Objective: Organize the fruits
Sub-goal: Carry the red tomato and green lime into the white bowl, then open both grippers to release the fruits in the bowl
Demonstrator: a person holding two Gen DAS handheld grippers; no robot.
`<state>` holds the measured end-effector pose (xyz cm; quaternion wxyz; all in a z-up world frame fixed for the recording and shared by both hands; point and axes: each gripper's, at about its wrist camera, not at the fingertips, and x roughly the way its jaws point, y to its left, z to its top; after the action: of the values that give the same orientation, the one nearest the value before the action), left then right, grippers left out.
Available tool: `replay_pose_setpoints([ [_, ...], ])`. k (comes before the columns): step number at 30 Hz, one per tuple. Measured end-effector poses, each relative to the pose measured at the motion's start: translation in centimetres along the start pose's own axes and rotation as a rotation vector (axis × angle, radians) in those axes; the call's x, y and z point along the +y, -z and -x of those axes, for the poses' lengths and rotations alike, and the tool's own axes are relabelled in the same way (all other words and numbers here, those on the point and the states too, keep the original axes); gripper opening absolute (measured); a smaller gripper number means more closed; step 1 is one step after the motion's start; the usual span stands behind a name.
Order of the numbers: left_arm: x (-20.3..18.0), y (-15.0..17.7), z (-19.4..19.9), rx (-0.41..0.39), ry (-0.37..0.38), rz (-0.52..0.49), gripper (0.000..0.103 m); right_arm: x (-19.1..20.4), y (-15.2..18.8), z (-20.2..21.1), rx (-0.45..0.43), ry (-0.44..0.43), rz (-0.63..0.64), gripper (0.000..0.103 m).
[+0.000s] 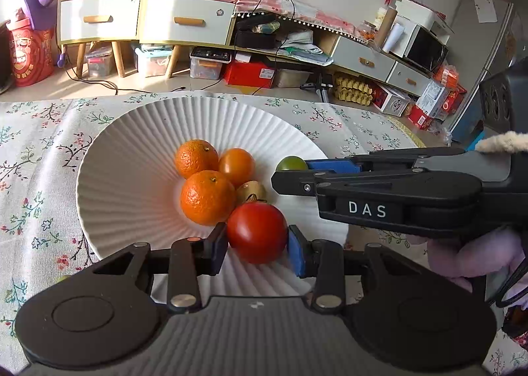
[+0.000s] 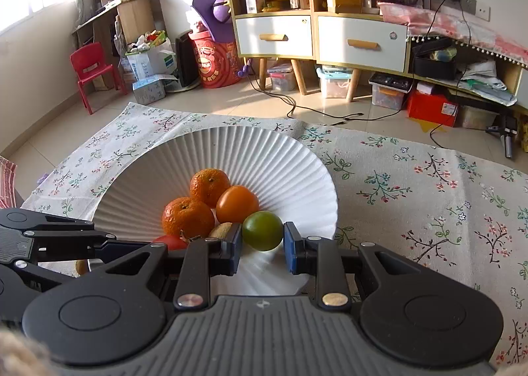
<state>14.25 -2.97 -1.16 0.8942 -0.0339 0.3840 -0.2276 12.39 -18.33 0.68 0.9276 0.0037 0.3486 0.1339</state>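
A white fluted plate [image 1: 132, 132] [image 2: 264, 151] on the floral cloth holds two mandarins [image 1: 207, 197] [image 2: 187, 216], a smooth orange fruit [image 1: 236, 166] [image 2: 237, 203] and a small brownish fruit [image 1: 251, 191] [image 2: 221, 230]. My left gripper [image 1: 257, 252] is shut on a red tomato [image 1: 256, 232] over the plate's near side. In the right wrist view it enters from the left [image 2: 99, 240], with the tomato [image 2: 171, 241] partly hidden. My right gripper [image 2: 263, 250] is shut on a green round fruit [image 2: 263, 231]. It reaches in from the right [image 1: 290, 173], and its fingers half hide that green fruit [image 1: 291, 163].
The floral tablecloth [image 2: 412, 198] spreads wide to the right of the plate, and its far edge [image 1: 49, 102] drops to the tiled floor. A hand in a pale sleeve [image 1: 478, 257] grips the right gripper's handle. Cabinets and boxes stand beyond the table.
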Motion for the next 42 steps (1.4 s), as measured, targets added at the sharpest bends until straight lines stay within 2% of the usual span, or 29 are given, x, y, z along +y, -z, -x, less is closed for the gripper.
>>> replay_pose_setpoints([
  [4,-0.1,0.0,-0.2,-0.005,-0.007,-0.017,0.032,0.0,-0.2,-0.2,-0.002,0.001,0.0,0.024],
  [8,0.2,0.0,-0.3,-0.008,-0.005,0.009,0.032,0.0,-0.2,-0.5,-0.003,-0.011,-0.008,0.024],
  [17,0.5,0.3,-0.5,-0.03,0.018,-0.016,0.033,-0.3,-0.6,-1.3,-0.008,-0.041,-0.057,0.024],
  [24,0.3,0.4,-0.2,-0.032,0.003,-0.048,0.034,-0.2,-0.5,-1.2,-0.01,-0.045,-0.071,0.027],
  [30,0.3,0.2,0.6,-0.039,-0.017,-0.064,0.046,-0.2,-0.6,-0.7,-0.004,-0.04,-0.072,0.029],
  [34,0.3,0.2,1.9,-0.052,-0.045,-0.057,0.059,-0.2,-0.5,0.4,-0.016,-0.04,-0.094,0.033],
  [40,0.2,0.8,3.8,-0.06,-0.074,-0.055,0.077,0.1,0.0,2.4,-0.033,-0.022,-0.107,0.052],
  [42,0.2,1.0,4.5,-0.063,-0.081,-0.06,0.083,0.3,0.3,3.2,-0.038,-0.007,-0.111,0.067],
])
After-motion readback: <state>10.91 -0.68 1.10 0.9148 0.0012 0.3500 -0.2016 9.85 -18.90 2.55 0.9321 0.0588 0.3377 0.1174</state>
